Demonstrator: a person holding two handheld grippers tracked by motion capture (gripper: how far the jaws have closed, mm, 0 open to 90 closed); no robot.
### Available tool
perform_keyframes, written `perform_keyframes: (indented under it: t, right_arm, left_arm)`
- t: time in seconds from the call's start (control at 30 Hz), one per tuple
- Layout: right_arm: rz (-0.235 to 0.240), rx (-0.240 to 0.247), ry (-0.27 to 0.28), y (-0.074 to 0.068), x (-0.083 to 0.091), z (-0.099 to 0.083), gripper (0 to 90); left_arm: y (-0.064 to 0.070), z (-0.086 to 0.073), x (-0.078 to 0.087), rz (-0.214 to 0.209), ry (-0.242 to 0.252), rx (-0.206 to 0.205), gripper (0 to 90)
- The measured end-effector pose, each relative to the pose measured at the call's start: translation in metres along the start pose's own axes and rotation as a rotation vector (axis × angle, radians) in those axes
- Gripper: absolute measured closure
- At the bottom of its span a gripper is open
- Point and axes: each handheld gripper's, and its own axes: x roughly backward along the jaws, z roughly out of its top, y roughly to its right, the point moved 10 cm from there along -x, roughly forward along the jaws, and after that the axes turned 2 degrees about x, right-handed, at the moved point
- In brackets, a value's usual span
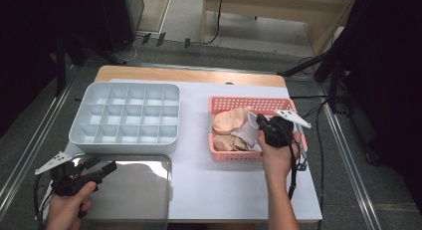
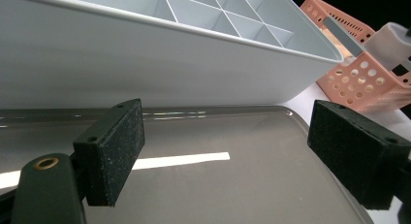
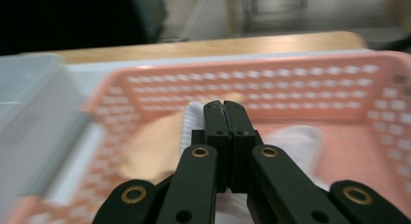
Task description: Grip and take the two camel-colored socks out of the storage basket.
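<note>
A pink perforated basket [image 1: 249, 99] at the right of the table holds beige cloth pieces [image 1: 226, 121] and a white cloth [image 1: 246, 133]. My right gripper [image 1: 259, 121] is over the basket, shut on the white cloth, which hangs from its tip. In the right gripper view the jaws [image 3: 224, 117] are pressed together, with white cloth [image 3: 295, 141] showing on both sides and beige cloth [image 3: 150, 146] below left. My left gripper [image 1: 107, 168] is open and holds nothing, low over a shiny metal tray [image 1: 144, 190]. Its pads [image 2: 114, 151] stand wide apart above the tray [image 2: 218, 185].
A white compartment organizer [image 1: 124, 115] sits at the back left, right behind the metal tray; its side wall [image 2: 145, 54] looms close in the left gripper view, with the pink basket [image 2: 368, 83] beyond. A white mat [image 1: 199, 165] covers the table.
</note>
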Motion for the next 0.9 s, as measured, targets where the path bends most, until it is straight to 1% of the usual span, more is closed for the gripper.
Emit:
perform_keyframes:
  t: [0.03, 0.07, 0.1, 0.13, 0.17, 0.2, 0.23, 0.27, 0.33, 0.37, 0.43, 0.47, 0.53, 0.63, 0.67, 0.7, 0.73, 0.77, 0.8, 0.83, 0.87, 0.9]
  right_arm:
    - [-0.052, -0.003, -0.007, 0.012, -0.005, -0.002, 90.0]
    - [-0.076, -0.013, -0.011, 0.020, -0.007, -0.003, 90.0]
    - [-0.089, -0.019, -0.014, 0.025, -0.010, -0.004, 90.0]
    - [-0.108, -0.021, -0.022, 0.032, -0.013, -0.005, 87.9]
    - [-0.119, -0.026, -0.029, 0.036, -0.014, -0.005, 83.5]
    - [-0.115, -0.043, -0.042, 0.038, -0.016, -0.007, 76.2]
    - [-0.099, -0.064, -0.057, 0.039, -0.017, -0.009, 68.3]
    - [-0.074, -0.094, -0.092, 0.038, -0.020, -0.014, 60.9]
    - [-0.070, -0.102, -0.136, 0.038, -0.022, -0.023, 54.2]
    - [-0.070, -0.103, -0.157, 0.038, -0.022, -0.027, 54.0]
    - [-0.039, -0.108, -0.202, 0.036, -0.023, -0.034, 52.7]
    - [-0.026, -0.109, -0.216, 0.033, -0.022, -0.035, 53.0]
    - [0.034, -0.128, -0.247, 0.024, -0.021, -0.038, 52.6]
    - [0.067, -0.089, -0.328, 0.011, -0.024, -0.048, 49.1]
    - [0.093, -0.085, -0.356, 0.007, -0.027, -0.052, 46.5]
    - [0.103, -0.085, -0.398, 0.004, -0.029, -0.058, 43.2]
    - [0.101, -0.072, -0.432, 0.003, -0.032, -0.064, 39.5]
    - [0.100, -0.068, -0.445, 0.002, -0.035, -0.067, 38.0]
    - [0.086, -0.072, -0.445, 0.003, -0.036, -0.067, 38.9]
    - [0.058, -0.057, -0.445, 0.006, -0.038, -0.067, 41.1]
    - [0.037, -0.053, -0.454, 0.007, -0.038, -0.068, 42.8]
    - [0.013, -0.051, -0.490, 0.009, -0.040, -0.073, 42.6]
  left_arm:
    - [0.000, 0.000, -0.001, 0.000, 0.000, -0.001, 14.1]
    - [-0.001, -0.001, -0.001, 0.002, -0.002, -0.002, 14.1]
    - [-0.001, -0.001, -0.001, 0.004, -0.003, 0.002, 14.1]
    - [-0.001, -0.001, -0.001, 0.004, -0.003, 0.004, 14.1]
    - [-0.001, -0.001, -0.002, 0.004, -0.003, 0.003, 14.1]
    - [-0.002, -0.002, -0.002, 0.006, -0.006, 0.001, 14.1]
    - [-0.002, -0.002, -0.002, 0.005, -0.006, 0.004, 14.1]
    - [-0.002, -0.002, -0.002, 0.007, -0.004, 0.005, 14.1]
    - [-0.003, -0.002, -0.002, 0.009, -0.004, 0.005, 14.1]
    - [-0.003, -0.002, -0.002, 0.010, -0.004, 0.005, 14.1]
    - [-0.003, -0.002, -0.002, 0.011, -0.007, 0.000, 14.1]
    - [-0.003, -0.003, -0.002, 0.011, -0.009, -0.002, 14.1]
    - [-0.003, -0.004, -0.002, 0.013, -0.010, -0.002, 14.1]
    - [-0.004, -0.003, -0.002, 0.014, -0.008, 0.000, 14.1]
    - [-0.004, -0.003, -0.002, 0.015, -0.007, 0.001, 14.1]
    - [-0.004, -0.003, -0.002, 0.014, -0.006, 0.006, 14.1]
    - [-0.004, -0.003, -0.002, 0.015, -0.009, 0.002, 14.1]
    - [-0.004, -0.003, -0.002, 0.016, -0.010, -0.001, 14.1]
    - [-0.004, -0.004, -0.002, 0.014, -0.011, 0.000, 14.1]
    - [-0.004, -0.004, -0.002, 0.014, -0.010, 0.001, 14.1]
    - [-0.005, -0.004, -0.002, 0.017, -0.010, -0.002, 14.1]
    - [-0.005, -0.004, -0.002, 0.019, -0.010, 0.000, 14.1]
